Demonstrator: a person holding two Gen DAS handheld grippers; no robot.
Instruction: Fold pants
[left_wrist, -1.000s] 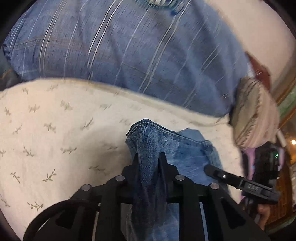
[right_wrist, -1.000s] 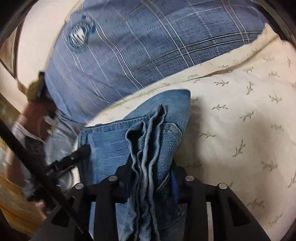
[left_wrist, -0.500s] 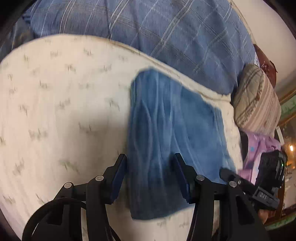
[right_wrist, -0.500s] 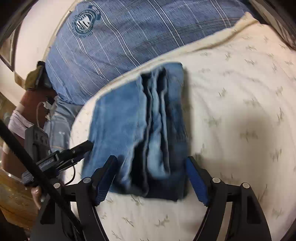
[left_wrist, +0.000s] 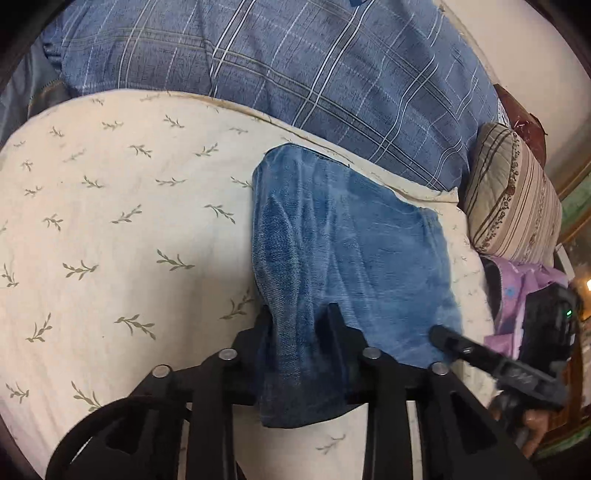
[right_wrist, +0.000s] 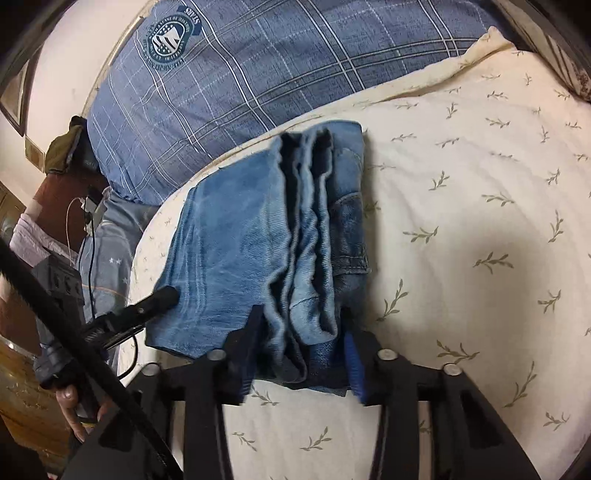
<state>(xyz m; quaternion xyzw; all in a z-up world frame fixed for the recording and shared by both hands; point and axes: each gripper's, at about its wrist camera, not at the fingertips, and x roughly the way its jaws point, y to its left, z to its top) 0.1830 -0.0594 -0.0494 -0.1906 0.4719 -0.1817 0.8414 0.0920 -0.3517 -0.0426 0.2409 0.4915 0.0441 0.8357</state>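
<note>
**Pants (left_wrist: 351, 240) pinched at the near edge, both sides**

Already down to a compact denim block, lying flat on the bed sheet (left_wrist: 110, 221) with its leaf print. Far edge tucked up close to the plaid pillow (left_wrist: 295, 74), striped cushion (left_wrist: 517, 203) just off to one side. Parked on the open stretch of sheet, presumably for a flat, soft base and room to work the next fold.

Over to the left tongs (left_wrist: 299, 319): just been closing, and now narrowed right down onto the smooth folded side of the block. Denim sandwiched between the two fingers, pads pressing in from either side. Clenched, grasping cloth, no daylight showing.

Across to the right tongs (right_wrist: 299, 328): also just been closing, but stopping at a wider gap, and easy to see why. Biting the bulky side, where the stacked hems and seams bunch into thick ridges. Whole wad of layers caught between the fingers, blue pads snug against it on the outer flank.

Both grips taken along the same near edge, one on the smooth side and one on the bulky side. Reads as a matched two-point hold, keeping the layers stacked so nothing slides apart. Likely set up either for carrying the near edge over toward the pillow side for one more fold, or for lifting the finished bundle away. Hard to call which from here.
</note>
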